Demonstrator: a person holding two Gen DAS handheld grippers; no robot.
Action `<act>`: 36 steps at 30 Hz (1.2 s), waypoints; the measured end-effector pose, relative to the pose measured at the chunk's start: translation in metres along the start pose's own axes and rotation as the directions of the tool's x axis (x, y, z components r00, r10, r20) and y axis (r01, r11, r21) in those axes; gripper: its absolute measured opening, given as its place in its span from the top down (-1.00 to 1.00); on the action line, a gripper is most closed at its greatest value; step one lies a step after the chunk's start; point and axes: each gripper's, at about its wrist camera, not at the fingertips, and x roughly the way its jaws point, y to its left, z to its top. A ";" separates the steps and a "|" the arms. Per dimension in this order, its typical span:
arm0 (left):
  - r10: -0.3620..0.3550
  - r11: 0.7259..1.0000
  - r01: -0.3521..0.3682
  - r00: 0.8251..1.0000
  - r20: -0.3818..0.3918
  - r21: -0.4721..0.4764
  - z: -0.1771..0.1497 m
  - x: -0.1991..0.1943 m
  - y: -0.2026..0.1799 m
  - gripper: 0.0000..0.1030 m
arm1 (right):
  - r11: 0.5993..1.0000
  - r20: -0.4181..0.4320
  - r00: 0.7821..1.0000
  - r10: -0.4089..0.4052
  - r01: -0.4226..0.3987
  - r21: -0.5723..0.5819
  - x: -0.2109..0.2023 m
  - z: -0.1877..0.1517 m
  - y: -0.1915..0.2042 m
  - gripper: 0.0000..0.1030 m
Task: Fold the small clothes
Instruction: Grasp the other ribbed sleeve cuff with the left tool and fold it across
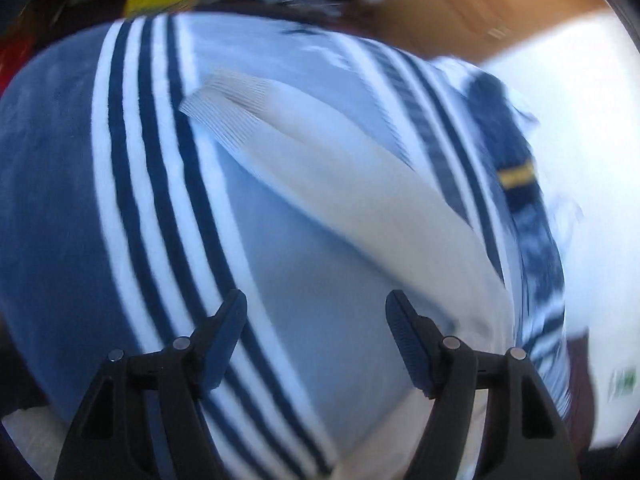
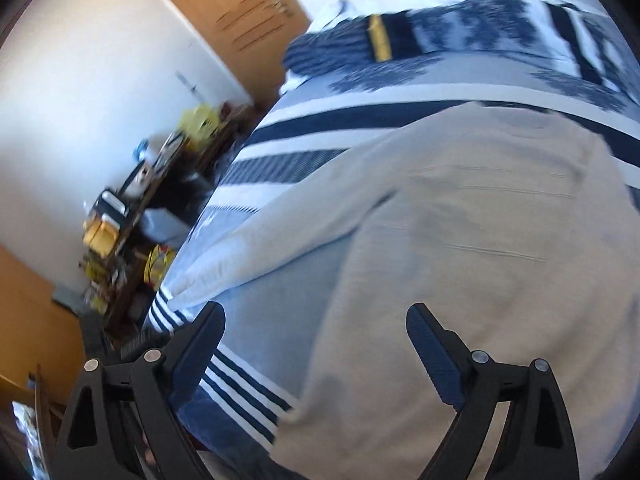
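A cream sweater (image 2: pixel 460 240) fills the centre and right of the frame, lying on a blue-and-white striped blanket (image 2: pixel 320 120). The right gripper (image 2: pixel 316 328) sits at the bottom edge — jaws spread wide, empty. A cluttered shelf (image 2: pixel 132 216) stands at left — blurred.

Bed with blue-and-white striped blanket (image 1: pixel 160 208); cream sweater (image 2: pixel 460 240) spread on it, sleeve (image 1: pixel 320 152) outstretched.

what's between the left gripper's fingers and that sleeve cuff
Only bare striped blanket, seen in the left wrist view; the open left gripper holds nothing short of the cream sleeve's cuff.
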 end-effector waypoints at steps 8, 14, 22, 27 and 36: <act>0.194 0.976 -0.182 0.976 0.099 -0.117 0.068 0.037 0.014 -0.38 | 0.997 -0.112 0.990 0.083 -0.082 0.013 0.086 0.016 0.022 -0.84; 0.177 0.984 -0.174 0.977 0.123 -0.035 0.078 0.048 -0.008 0.86 | 0.998 -0.119 0.991 0.053 -0.048 0.048 0.104 0.020 0.002 -0.71; -0.103 0.908 -0.085 0.904 0.415 0.410 0.006 -0.035 -0.119 0.87 | 0.990 -0.038 0.997 0.065 -0.060 0.131 0.057 0.010 -0.031 -0.68; -0.345 0.729 0.005 0.866 0.361 0.685 -0.076 -0.068 -0.176 0.86 | 0.979 0.036 0.998 0.057 -0.063 0.194 0.006 -0.006 -0.062 -0.67; -0.460 0.244 0.132 0.888 -0.005 0.961 -0.254 -0.058 -0.222 0.87 | 0.950 0.137 0.991 0.007 -0.049 0.307 -0.088 -0.039 -0.150 -0.64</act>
